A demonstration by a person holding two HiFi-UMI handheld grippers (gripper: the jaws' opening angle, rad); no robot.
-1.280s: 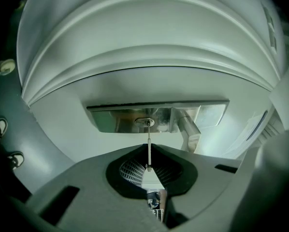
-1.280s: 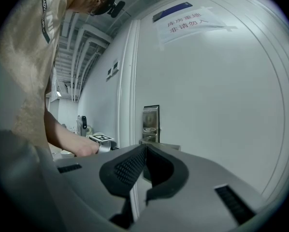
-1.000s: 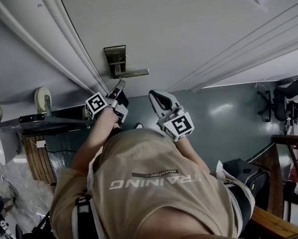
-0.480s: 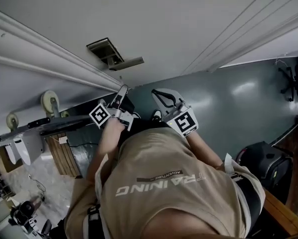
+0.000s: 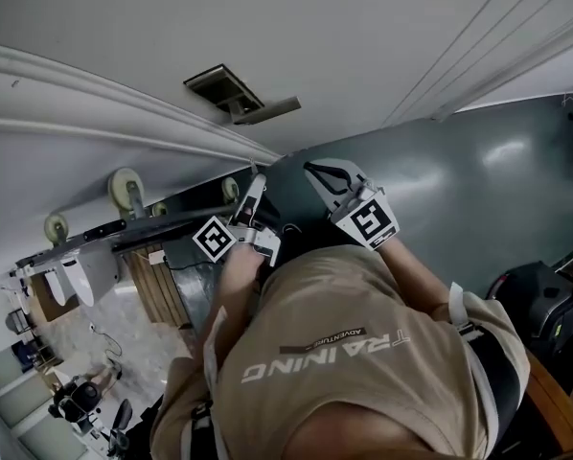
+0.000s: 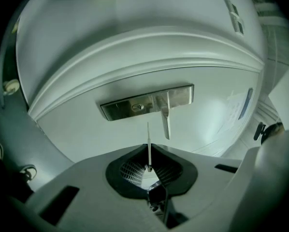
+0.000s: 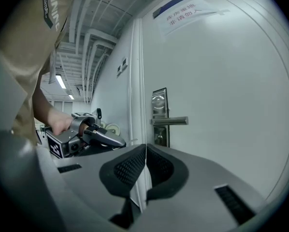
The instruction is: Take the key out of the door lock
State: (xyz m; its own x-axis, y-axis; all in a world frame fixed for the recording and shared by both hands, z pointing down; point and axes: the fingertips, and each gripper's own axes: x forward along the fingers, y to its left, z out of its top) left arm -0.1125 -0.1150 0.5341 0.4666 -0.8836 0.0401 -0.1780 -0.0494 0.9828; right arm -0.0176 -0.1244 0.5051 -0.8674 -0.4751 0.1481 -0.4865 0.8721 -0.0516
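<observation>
Left gripper (image 6: 149,153): jaws clamped on the key (image 6: 148,132), blade sticking out past the pads and pointing roughly at the lock plate (image 6: 122,110).

Change over the last second: in the head view my left gripper's tip was right up under the lever handle (image 5: 267,111). Now it sits clearly back from the door (image 6: 77,134), with open air between the key tip and the plate. The keyhole (image 6: 138,107) looks empty in the left gripper view, though it is small, so I hold that loosely.

Right gripper (image 7: 145,151): jaws pressed together on nothing, held beside the left one, off the door. It does no work here.

My read: extraction is done, the key is out and in my grip. All that's left is to keep the pinch. The blade is thin and held only near its head end, so a slack grip could let it pivot or drop. I keep it clear of the lever while backing away.
</observation>
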